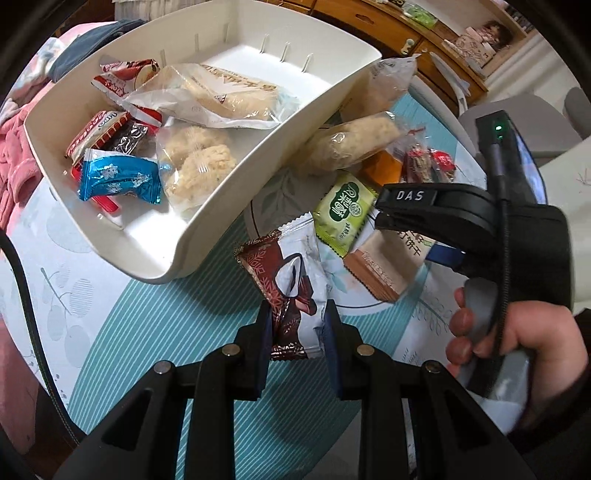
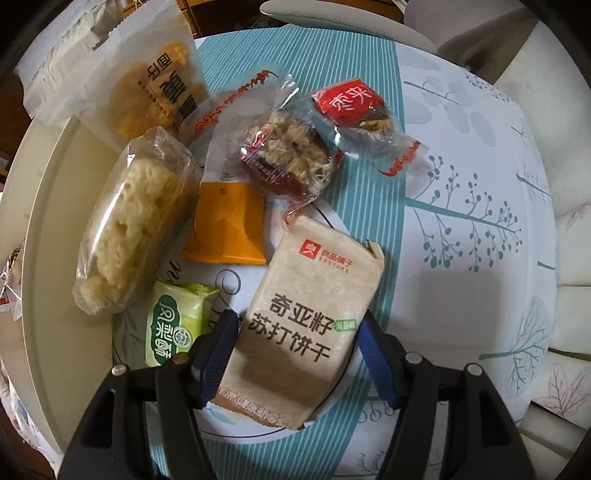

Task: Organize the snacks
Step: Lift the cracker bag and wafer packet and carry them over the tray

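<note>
My left gripper (image 1: pixel 297 321) is shut on a maroon-and-white chocolate wrapper (image 1: pixel 291 280), held just in front of the white bin (image 1: pixel 229 195). The bin holds several wrapped snacks, among them a blue candy (image 1: pixel 118 179) and rice cakes (image 1: pixel 199 162). My right gripper (image 2: pixel 297 339) straddles the tan soda cracker pack (image 2: pixel 303 317), its blue pads (image 2: pixel 218 350) at both sides of the pack; it also shows in the left wrist view (image 1: pixel 384 218). Loose snacks lie beside it: a green pastry pack (image 2: pixel 177 325), an orange pack (image 2: pixel 225 229), a puffed rice roll (image 2: pixel 129 221) and red date snacks (image 2: pixel 291 162).
The table has a teal striped cloth (image 1: pixel 177 332) with leaf prints. The bin's rim (image 2: pixel 40 229) stands left of the snack pile. Pink clothing (image 1: pixel 14 162) lies left of the bin. A wooden cabinet (image 1: pixel 406 33) and grey chairs (image 1: pixel 517 122) stand behind.
</note>
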The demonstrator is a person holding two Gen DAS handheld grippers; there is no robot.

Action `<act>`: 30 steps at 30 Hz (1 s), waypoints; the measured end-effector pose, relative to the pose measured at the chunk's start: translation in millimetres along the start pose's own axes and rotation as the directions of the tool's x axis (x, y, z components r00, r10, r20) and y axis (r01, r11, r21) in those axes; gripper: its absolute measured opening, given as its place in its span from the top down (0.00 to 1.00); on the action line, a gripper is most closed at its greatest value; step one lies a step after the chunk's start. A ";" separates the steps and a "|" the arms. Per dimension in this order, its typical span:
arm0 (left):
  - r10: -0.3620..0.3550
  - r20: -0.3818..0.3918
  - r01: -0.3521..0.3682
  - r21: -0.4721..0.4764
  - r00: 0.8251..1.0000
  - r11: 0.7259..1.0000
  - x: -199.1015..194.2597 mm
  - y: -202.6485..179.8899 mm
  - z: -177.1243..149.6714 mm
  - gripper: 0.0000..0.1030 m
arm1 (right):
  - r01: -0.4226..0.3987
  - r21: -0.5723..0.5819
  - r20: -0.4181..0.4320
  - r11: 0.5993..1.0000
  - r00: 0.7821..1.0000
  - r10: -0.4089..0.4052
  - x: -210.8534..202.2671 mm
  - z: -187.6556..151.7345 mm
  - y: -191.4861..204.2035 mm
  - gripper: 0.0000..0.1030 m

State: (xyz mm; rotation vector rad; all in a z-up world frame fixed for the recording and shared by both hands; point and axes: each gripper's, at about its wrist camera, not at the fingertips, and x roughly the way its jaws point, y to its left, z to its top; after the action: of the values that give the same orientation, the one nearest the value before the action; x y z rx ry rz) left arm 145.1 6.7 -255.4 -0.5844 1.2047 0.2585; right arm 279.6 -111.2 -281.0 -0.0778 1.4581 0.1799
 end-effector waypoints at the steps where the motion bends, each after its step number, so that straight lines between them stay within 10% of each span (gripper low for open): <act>1: -0.002 0.001 0.002 0.004 1.000 1.000 -2.1 0.4 -0.7 0.77 | -0.001 -0.006 -0.001 1.000 1.000 0.001 -0.1 -1.6 1.8 0.38; 20: -0.107 0.053 0.096 0.168 0.993 0.981 -60.8 -0.8 15.1 0.77 | -0.103 0.065 -0.066 0.993 0.992 0.108 -17.0 -81.2 -24.2 0.40; 30: -0.232 0.028 0.207 0.352 0.972 0.913 -106.6 21.1 45.8 0.77 | -0.131 0.258 -0.061 0.957 0.987 0.151 -54.2 -127.8 -6.8 0.40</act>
State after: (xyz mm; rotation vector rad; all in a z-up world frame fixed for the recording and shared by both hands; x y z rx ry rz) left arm 134.0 61.7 -151.8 -0.3922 1.0746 -0.1256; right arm 150.0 -142.6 -242.0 0.2310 1.5562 0.1058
